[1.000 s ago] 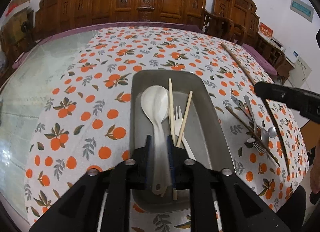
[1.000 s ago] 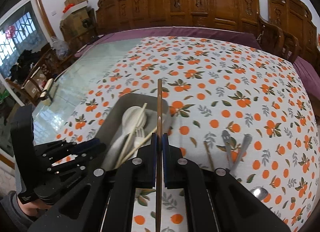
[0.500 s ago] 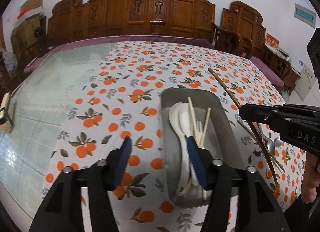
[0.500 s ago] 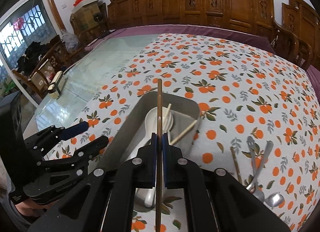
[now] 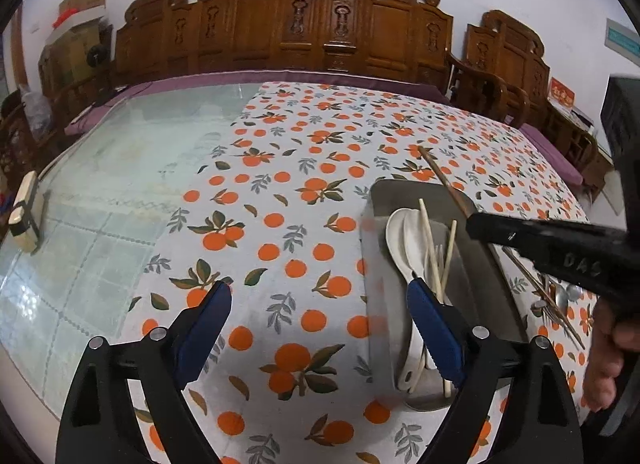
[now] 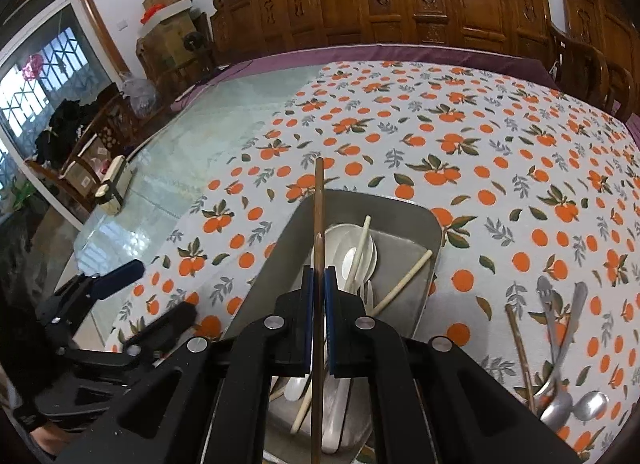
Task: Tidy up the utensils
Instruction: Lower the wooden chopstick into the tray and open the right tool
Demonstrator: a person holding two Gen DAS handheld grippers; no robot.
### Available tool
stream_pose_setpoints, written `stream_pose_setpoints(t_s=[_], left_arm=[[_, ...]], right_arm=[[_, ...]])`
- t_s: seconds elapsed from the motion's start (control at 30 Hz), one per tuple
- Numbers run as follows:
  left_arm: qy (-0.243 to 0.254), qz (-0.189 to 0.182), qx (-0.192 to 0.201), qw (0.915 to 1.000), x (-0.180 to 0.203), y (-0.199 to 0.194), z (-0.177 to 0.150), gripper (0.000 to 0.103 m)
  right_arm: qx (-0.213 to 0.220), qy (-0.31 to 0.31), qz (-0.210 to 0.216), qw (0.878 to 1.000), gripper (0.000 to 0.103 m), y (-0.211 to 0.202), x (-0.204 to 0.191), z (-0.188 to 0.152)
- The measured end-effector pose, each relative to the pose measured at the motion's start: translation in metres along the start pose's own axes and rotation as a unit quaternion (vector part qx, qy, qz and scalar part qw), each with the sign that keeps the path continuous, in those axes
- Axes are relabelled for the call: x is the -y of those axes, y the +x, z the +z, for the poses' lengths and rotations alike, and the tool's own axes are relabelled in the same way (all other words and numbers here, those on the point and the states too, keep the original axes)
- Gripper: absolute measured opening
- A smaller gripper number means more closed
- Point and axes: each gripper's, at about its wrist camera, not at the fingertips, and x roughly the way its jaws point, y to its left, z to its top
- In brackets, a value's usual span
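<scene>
Standing wide apart at lower left of the left wrist view, just opened, gripping nothing: left gripper [image 5: 316, 318]. Clamping tight on a dark chopstick [image 6: 319, 232], right gripper [image 6: 317, 296] hovering at lower centre over the metal tray [image 6: 416, 219]. Best lowering the stick flat alongside the pale chopsticks [image 6: 402, 282] and white spoons [image 6: 344, 252], avoiding the near rim. Lying loose at lower right, metal cutlery [image 6: 560, 344]; offering open room further up, the tablecloth [image 6: 500, 135].

The right gripper [image 6: 318, 284] is clamping a long dark brown wooden chopstick [image 6: 319, 207] above the grey rectangular metal tray [image 6: 404, 209], which is holding white plastic spoons [image 6: 349, 250] and pale chopsticks [image 6: 402, 282].
</scene>
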Motion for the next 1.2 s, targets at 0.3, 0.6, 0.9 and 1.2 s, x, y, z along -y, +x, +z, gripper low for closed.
stream_pose_setpoints(t_s=[0.3, 0.6, 0.9, 1.2], left_arm=[[-0.005, 0.014, -0.003, 0.9999, -0.005, 0.002, 0.0, 0.086], [-0.004, 0.018, -0.004, 0.9998, -0.003, 0.004, 0.0, 0.086], [0.001, 0.011, 0.001, 0.9999, 0.001, 0.001, -0.001, 0.086], [0.021, 0.009, 0.018, 0.9996, 0.024, -0.006, -0.002, 0.086]], right_arm=[[-0.009, -0.029, -0.017, 0.999, 0.006, 0.02, -0.003, -0.011], [-0.021, -0.022, -0.005, 1.0, 0.007, 0.025, 0.0, -0.019], [-0.005, -0.033, -0.004, 0.999, 0.007, -0.001, 0.01, -0.019], [0.006, -0.042, 0.005, 0.999, 0.007, -0.033, 0.026, -0.024]])
